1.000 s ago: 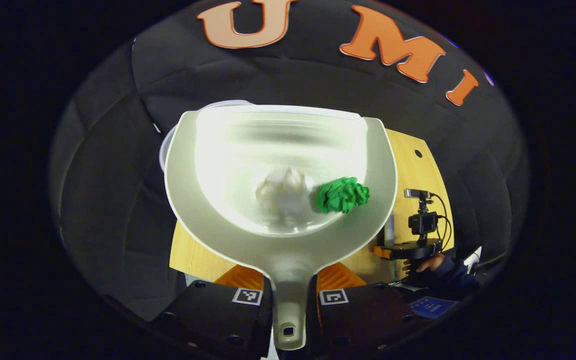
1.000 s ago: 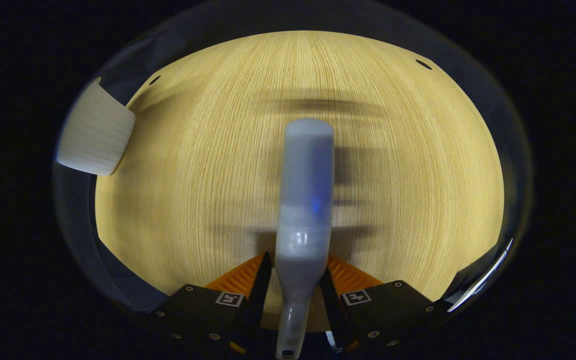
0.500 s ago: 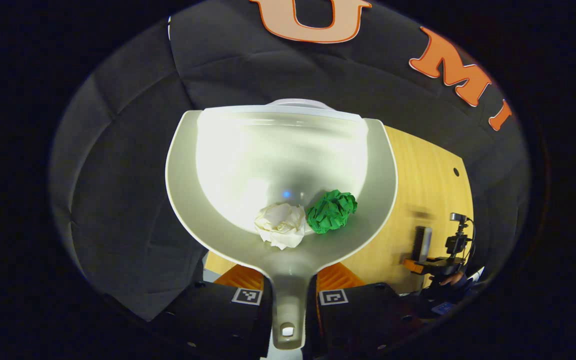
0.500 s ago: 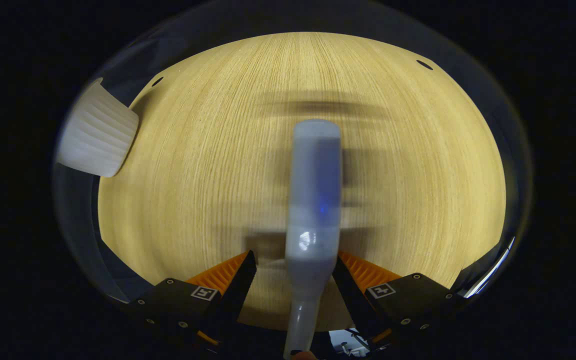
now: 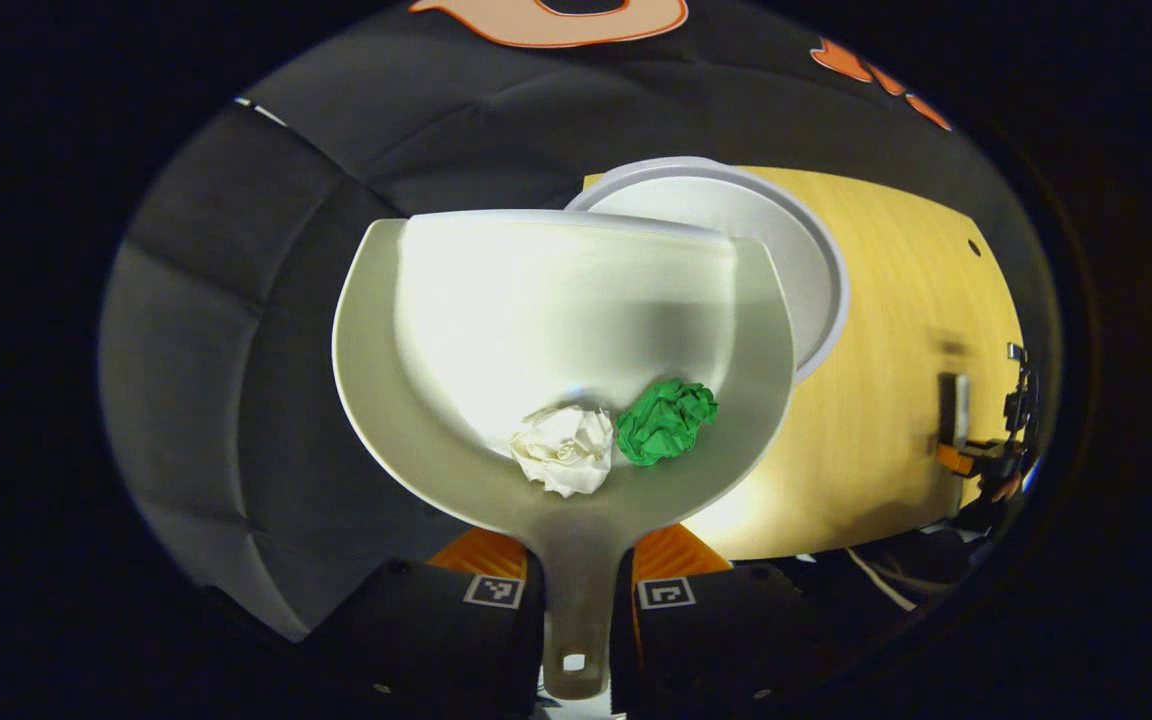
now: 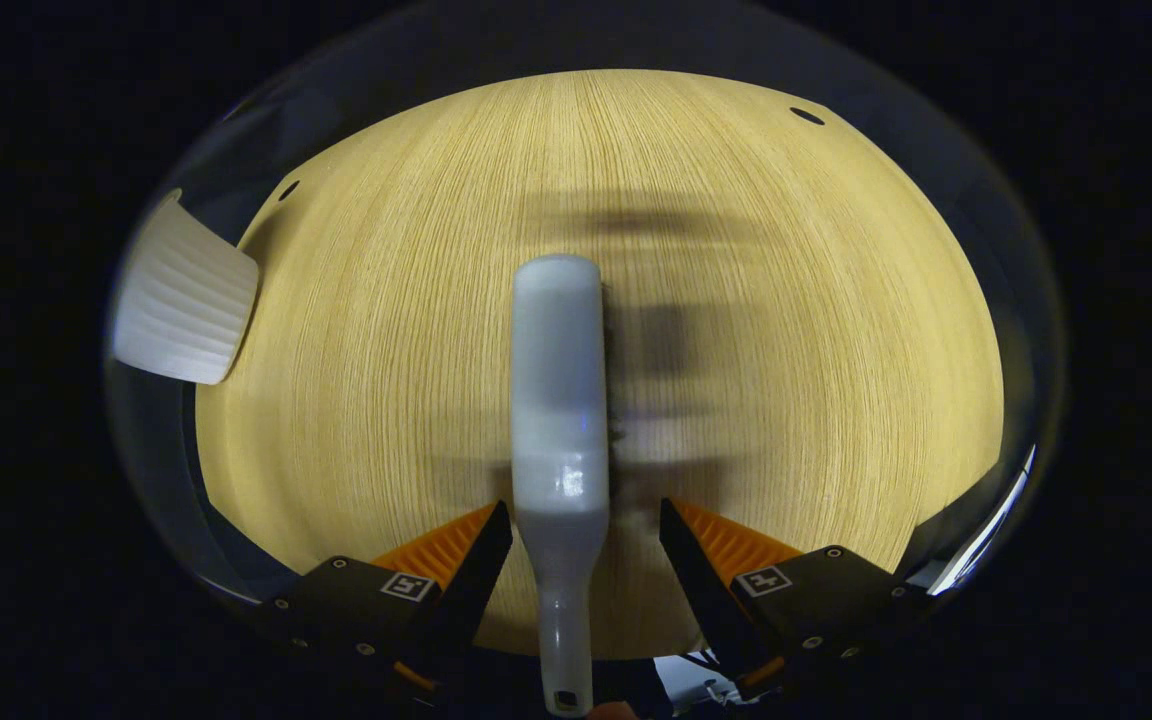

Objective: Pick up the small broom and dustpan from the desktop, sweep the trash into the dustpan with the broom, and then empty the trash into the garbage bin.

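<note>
Pale translucent plastic dustpan (image 5: 556, 330) pinched by its narrow handle between the two fingers of the left gripper (image 5: 576, 590), both fingers pressed against the handle's sides in the left gripper view. Held off the light wooden desktop (image 5: 896, 420), pan mouth pointing away from the camera. Crumpled white paper ball (image 5: 566, 450) and crumpled green paper ball (image 5: 666, 420) lying side by side, touching, in the rear of the pan close to the handle. Round white garbage bin (image 5: 786, 250) seen from above just beyond the pan's front lip and to its right, standing at the desktop's far corner, partly covered by the pan. Front lip over the bin's near rim; trash not yet tipped out. Far off at the right edge of that view, a hand (image 5: 1001, 487) with the other gripper, too small to read in detail. In the right gripper view, right gripper (image 6: 584, 540) spread wide, fingers standing clear on both sides of the small whitish broom (image 6: 558, 400). Broom lying lengthwise on the desktop (image 6: 786, 350) between them, slim handle end nearest the camera, slightly nearer the left finger, touched by neither. Ribbed white side of the bin (image 6: 181, 300) at the left edge of that view, well apart from the broom.
</note>
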The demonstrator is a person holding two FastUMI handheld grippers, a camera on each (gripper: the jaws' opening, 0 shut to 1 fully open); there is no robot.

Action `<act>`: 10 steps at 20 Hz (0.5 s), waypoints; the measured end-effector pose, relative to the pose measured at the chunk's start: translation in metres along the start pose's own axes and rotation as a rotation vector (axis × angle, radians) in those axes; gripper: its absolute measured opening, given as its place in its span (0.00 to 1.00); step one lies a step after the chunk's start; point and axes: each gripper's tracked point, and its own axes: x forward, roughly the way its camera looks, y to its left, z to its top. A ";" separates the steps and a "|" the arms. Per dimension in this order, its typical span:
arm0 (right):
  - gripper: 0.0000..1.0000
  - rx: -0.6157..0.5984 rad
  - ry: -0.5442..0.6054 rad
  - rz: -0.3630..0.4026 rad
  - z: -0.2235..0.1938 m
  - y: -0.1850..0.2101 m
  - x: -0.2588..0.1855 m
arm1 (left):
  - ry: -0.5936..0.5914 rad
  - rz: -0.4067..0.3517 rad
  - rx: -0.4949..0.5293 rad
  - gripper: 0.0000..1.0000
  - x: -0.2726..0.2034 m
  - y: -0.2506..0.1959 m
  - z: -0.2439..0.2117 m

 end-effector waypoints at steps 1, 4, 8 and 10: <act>0.93 0.003 -0.003 0.002 0.009 -0.007 -0.002 | -0.001 0.029 0.047 0.27 0.000 0.004 0.001; 0.93 0.014 -0.010 0.010 0.039 -0.031 -0.010 | -0.013 0.147 0.188 0.27 -0.002 0.018 0.008; 0.93 0.030 -0.019 0.025 0.057 -0.047 -0.017 | -0.030 0.311 0.384 0.27 -0.003 0.027 0.021; 0.93 0.036 -0.028 0.027 0.065 -0.049 -0.019 | -0.036 0.371 0.473 0.27 -0.003 0.030 0.023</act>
